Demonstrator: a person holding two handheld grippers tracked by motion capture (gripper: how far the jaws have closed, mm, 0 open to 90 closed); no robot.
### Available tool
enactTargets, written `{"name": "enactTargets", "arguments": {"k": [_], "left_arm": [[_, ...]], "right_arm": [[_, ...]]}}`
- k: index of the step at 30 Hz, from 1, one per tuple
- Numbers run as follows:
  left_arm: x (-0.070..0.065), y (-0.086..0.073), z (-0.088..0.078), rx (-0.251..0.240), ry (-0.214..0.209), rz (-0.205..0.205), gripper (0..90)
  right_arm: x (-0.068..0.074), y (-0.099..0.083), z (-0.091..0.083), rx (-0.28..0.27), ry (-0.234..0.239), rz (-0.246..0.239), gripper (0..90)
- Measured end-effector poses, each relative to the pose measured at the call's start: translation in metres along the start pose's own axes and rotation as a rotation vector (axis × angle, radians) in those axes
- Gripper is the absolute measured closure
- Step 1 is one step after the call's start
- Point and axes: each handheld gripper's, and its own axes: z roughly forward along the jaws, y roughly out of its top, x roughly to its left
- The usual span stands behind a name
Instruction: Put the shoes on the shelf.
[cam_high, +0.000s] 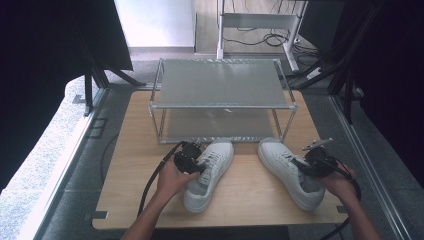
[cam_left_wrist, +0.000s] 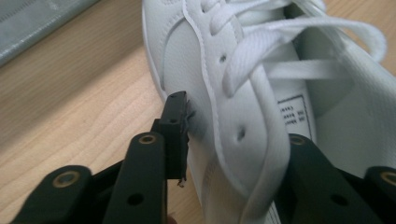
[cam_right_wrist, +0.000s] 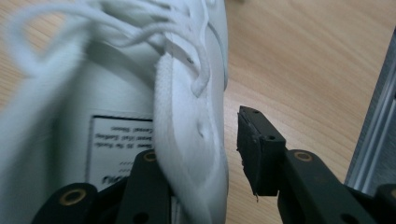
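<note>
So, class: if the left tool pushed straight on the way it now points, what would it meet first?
The left tool already straddles the side wall of the left white shoe, one jaw outside, one inside. Pushed on, it would probably run along that wall into the laces; depth is hard to judge.

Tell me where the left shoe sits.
In the high view, the left shoe lies on the table, just before the rack, left of the other shoe.

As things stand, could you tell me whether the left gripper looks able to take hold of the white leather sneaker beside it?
Probably yes: the left gripper already straddles the side wall of the white leather sneaker, one jaw outside and one inside the opening, with nothing in between.
</note>
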Motion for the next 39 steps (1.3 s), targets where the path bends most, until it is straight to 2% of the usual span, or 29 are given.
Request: {"name": "enactTargets", "arguments": {"k": [3, 8, 12, 16, 19, 20, 23, 25, 26, 27, 28, 33, 37, 38, 39], "left_arm": [[-0.002, 0.004, 0.004, 0.023, 0.038, 0.002, 69.5], [-0.007, 0.007, 0.01, 0.041, 0.097, 0.012, 73.4], [-0.006, 0.005, 0.01, 0.027, 0.101, 0.003, 78.4], [0.002, 0.0, 0.009, -0.002, 0.058, -0.034, 80.4], [0.004, -0.001, 0.009, -0.013, 0.05, -0.047, 81.1], [0.005, -0.003, 0.009, -0.029, 0.037, -0.064, 81.3], [0.008, -0.006, 0.009, -0.048, 0.025, -0.08, 82.2], [0.015, -0.01, 0.007, -0.073, -0.01, -0.113, 82.9], [0.015, -0.01, 0.007, -0.073, -0.01, -0.113, 83.2], [0.021, -0.013, 0.006, -0.091, -0.036, -0.131, 83.6], [0.021, -0.013, 0.006, -0.091, -0.036, -0.131, 84.1], [0.04, -0.023, 0.003, -0.144, -0.138, -0.197, 84.7], [0.046, -0.03, -0.004, -0.198, -0.206, -0.219, 84.9], [0.046, -0.03, -0.004, -0.198, -0.206, -0.219, 84.9], [0.047, -0.032, -0.008, -0.225, -0.238, -0.229, 84.9]], "right_arm": [[-0.001, 0.001, 0.009, 0.018, -0.006, 0.001, 70.0], [-0.001, 0.002, 0.014, 0.014, 0.009, 0.004, 77.8], [0.0, 0.002, 0.014, 0.014, -0.005, 0.003, 81.8], [-0.001, 0.002, 0.015, 0.014, -0.006, 0.014, 85.3], [-0.001, 0.002, 0.015, 0.014, -0.006, 0.019, 85.9], [-0.002, 0.002, 0.015, 0.012, -0.001, 0.021, 86.1], [-0.005, 0.0, 0.014, 0.001, 0.022, 0.05, 86.6], [-0.006, 0.0, 0.014, -0.006, 0.031, 0.057, 86.7], [-0.006, 0.0, 0.014, -0.009, 0.035, 0.058, 86.7], [-0.006, 0.0, 0.014, -0.012, 0.041, 0.055, 86.7], [-0.006, 0.0, 0.014, -0.018, 0.045, 0.048, 86.7], [0.001, 0.002, 0.009, -0.046, 0.058, 0.026, 86.8], [0.002, 0.002, 0.0, -0.092, 0.096, 0.046, 86.9], [0.002, 0.002, -0.003, -0.104, 0.108, 0.055, 86.9], [0.002, 0.001, -0.006, -0.119, 0.119, 0.06, 86.9]]}}
